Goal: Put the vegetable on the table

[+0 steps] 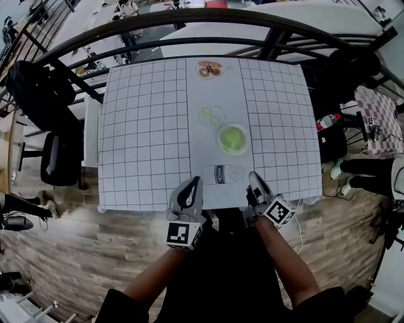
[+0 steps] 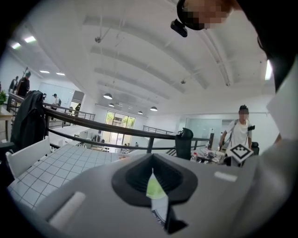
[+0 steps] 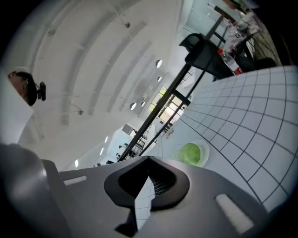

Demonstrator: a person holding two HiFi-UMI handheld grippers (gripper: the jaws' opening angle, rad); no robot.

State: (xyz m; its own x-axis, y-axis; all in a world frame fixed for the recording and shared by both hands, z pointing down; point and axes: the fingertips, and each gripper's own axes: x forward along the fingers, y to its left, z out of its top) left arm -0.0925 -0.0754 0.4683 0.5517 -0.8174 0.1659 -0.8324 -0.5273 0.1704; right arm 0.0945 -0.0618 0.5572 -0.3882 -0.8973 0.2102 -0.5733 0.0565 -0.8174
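Note:
A green leafy vegetable (image 1: 233, 137) lies in a white bowl (image 1: 243, 149) on the grid-patterned table (image 1: 145, 126); the right gripper view shows the vegetable (image 3: 191, 153) ahead of the jaws. My left gripper (image 1: 197, 182) hovers at the table's near edge, just left of a milk carton (image 1: 222, 175) lying flat. Its jaws are shut, with nothing between them. My right gripper (image 1: 254, 176) is just right of the carton and tilted, also shut and empty (image 3: 148, 173). Both grippers are nearer to me than the bowl and apart from it.
Cucumber slices (image 1: 210, 115) lie beyond the bowl, and a plate of food (image 1: 208, 69) sits at the far edge. A dark railing (image 1: 189, 19) runs behind the table. A chair (image 1: 60, 158) stands left, a red-capped bottle (image 1: 328, 121) right. A person (image 2: 240, 132) stands far off.

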